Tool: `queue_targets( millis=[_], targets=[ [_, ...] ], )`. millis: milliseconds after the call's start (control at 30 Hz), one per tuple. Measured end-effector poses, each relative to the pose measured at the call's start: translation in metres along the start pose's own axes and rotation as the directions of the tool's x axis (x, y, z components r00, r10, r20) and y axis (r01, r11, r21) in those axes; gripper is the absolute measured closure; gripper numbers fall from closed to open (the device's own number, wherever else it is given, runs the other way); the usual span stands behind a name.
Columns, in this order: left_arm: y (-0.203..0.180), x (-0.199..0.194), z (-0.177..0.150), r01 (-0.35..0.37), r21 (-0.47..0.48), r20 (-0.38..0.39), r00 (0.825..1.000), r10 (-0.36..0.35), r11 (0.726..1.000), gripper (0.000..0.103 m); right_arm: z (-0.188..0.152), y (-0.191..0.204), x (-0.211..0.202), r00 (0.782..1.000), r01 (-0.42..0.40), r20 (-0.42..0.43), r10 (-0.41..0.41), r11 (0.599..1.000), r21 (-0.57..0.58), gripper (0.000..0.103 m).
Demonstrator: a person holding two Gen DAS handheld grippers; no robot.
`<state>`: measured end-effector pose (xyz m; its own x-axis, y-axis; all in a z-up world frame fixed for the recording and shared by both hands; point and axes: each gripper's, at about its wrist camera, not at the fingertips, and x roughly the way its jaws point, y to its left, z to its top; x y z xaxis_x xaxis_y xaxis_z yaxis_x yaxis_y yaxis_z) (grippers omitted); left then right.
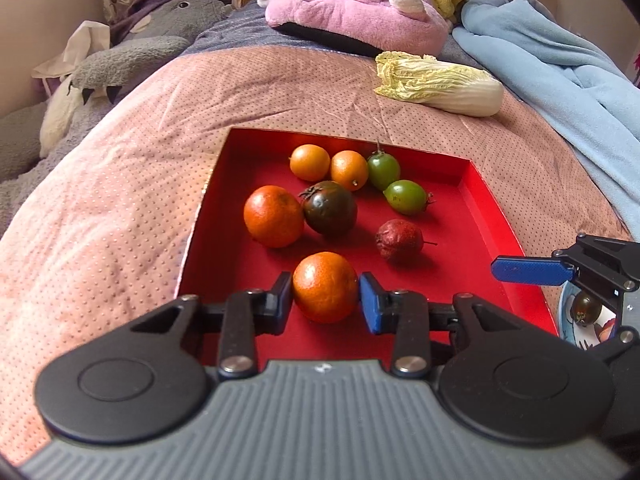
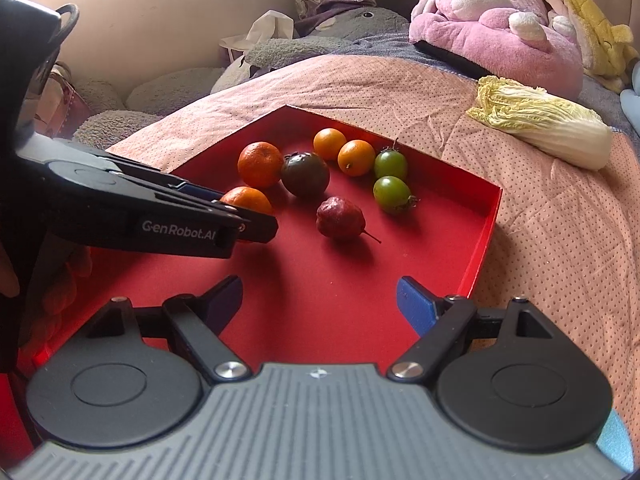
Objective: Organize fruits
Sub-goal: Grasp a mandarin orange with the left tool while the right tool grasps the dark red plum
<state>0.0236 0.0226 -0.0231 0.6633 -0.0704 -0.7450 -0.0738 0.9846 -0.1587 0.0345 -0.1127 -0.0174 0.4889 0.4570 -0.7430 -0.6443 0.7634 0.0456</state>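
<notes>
A red tray [image 1: 486, 216] [image 2: 486, 220] on the bed holds several fruits. My left gripper [image 1: 325, 296] has its pads on both sides of an orange mandarin [image 1: 325, 286] [image 2: 247, 199] at the tray's near edge; the jaws look closed on it. Behind it lie a second mandarin [image 1: 273, 216], a dark tomato [image 1: 330, 208], two small oranges [image 1: 310, 162], two green fruits [image 1: 406, 197] and a wrinkled red passion fruit [image 1: 399, 240] [image 2: 340, 218]. My right gripper [image 2: 320, 300] is open and empty above the tray's near right part. It also shows in the left wrist view [image 1: 532, 270].
A napa cabbage [image 1: 440, 82] [image 2: 540, 122] lies on the pink quilt behind the tray. Plush toys [image 1: 352, 12] and a blue blanket [image 1: 560, 60] sit further back. A patterned plate [image 1: 564, 312] holding a dark tomato [image 1: 586, 307] is at the right.
</notes>
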Motion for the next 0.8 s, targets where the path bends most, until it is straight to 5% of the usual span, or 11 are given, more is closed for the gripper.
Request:
queue_targets(
  millis=[167,800],
  targets=[
    [0.012,-0.002,-0.003,-0.051,-0.016,-0.021,0.998,0.051,0.999,0.064,0.017,0.001,0.015,0.999,0.046,0.012,-0.046,0.999,-0.019,0.027],
    [0.022,-0.002,-0.007,-0.010,-0.039,-0.021,1.000,0.009,0.999,0.064,0.038,-0.008,0.064,0.997,0.066,-0.042,-0.066,0.998,-0.014,0.063]
  ],
)
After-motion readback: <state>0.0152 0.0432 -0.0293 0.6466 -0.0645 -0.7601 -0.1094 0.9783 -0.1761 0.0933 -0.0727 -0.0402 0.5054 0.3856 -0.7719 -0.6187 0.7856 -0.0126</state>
